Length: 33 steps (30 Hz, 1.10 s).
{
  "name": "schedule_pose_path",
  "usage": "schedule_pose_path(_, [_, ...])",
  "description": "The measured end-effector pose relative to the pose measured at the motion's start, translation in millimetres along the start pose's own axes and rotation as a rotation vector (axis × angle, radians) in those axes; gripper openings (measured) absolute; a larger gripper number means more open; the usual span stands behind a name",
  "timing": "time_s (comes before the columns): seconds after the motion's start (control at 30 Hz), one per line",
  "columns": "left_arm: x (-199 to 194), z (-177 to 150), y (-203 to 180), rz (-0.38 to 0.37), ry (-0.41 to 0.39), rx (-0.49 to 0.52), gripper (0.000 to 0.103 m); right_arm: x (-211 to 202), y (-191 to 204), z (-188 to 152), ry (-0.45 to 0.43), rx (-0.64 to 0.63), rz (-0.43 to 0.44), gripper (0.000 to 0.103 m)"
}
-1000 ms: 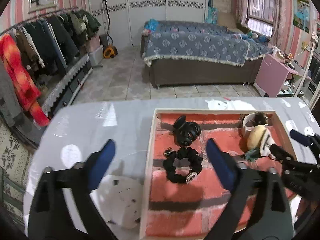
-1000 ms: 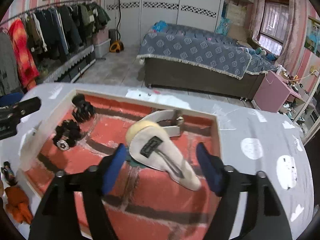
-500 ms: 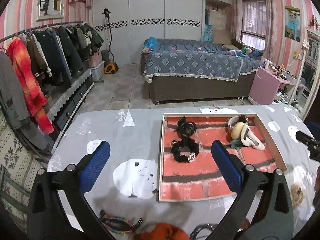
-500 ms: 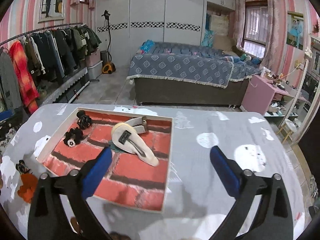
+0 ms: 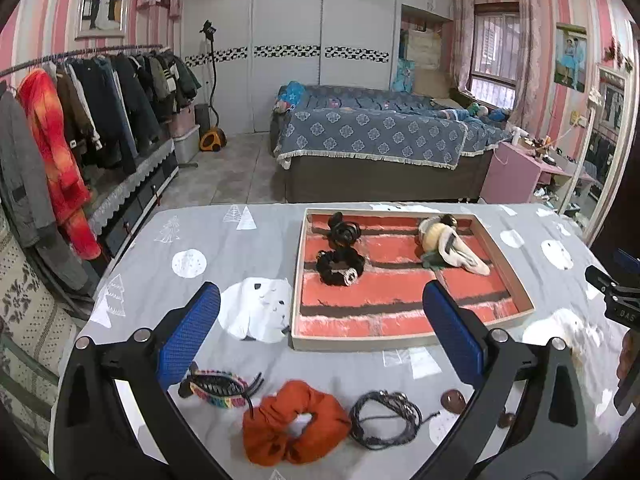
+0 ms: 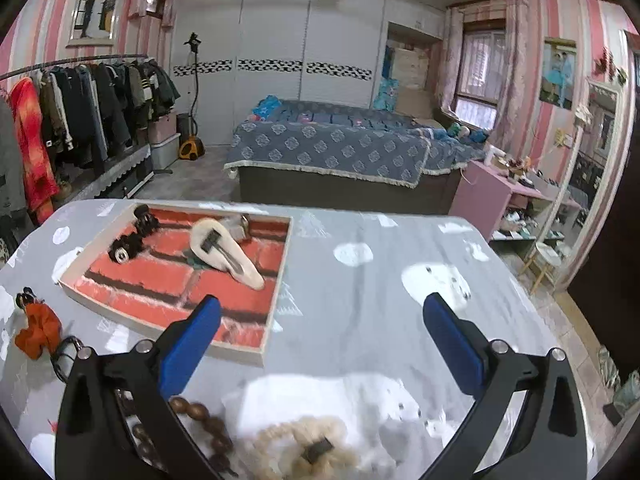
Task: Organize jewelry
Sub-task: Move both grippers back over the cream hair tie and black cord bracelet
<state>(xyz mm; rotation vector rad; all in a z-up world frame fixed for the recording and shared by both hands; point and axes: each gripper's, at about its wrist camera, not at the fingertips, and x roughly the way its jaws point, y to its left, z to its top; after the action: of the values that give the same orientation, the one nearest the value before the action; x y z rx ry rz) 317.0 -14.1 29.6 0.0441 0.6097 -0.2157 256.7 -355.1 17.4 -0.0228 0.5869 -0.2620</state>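
A shallow tray (image 5: 516, 276) with a red brick-pattern lining sits on the grey table; it also shows in the right wrist view (image 6: 276, 292). It holds two black scrunchies (image 5: 340, 266) and a cream hair clip (image 5: 452, 246). On the table near me lie a rainbow braided clip (image 5: 218, 386), an orange scrunchie (image 5: 294, 424) and a dark cord bracelet (image 5: 384, 416). My left gripper (image 5: 320, 336) is open and empty above these. My right gripper (image 6: 320, 340) is open and empty above a brown bead bracelet (image 6: 204, 424) and a fluffy cream clip (image 6: 312, 448).
The table's far edge faces a bed (image 5: 380, 140). A clothes rack (image 5: 80, 112) stands to the left and a pink side table (image 6: 492, 196) to the right. The right gripper shows at the right edge of the left wrist view (image 5: 616, 292).
Both grippers have pulled back and up from the tray, opening wider. The cream hair clip stays in the tray. Loose items near the front edge have come into view.
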Motion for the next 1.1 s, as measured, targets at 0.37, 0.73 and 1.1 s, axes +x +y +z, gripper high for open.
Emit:
schedule_pose_path(0.37, [-11, -58, -30, 0.050, -0.036, -0.030, 0.098, -15, -24, -57, -0.045, 0.048, -0.028, 0.099])
schedule_pose_path(0.73, [4, -88, -34, 0.033, -0.001, -0.031, 0.098, 4, -29, -77, 0.000, 0.095, 0.007, 0.099])
schedule_pose_path(1.1, [26, -105, -51, -0.032, 0.114, 0.012, 0.098, 16, -28, -86, 0.072, 0.101, -0.016, 0.099])
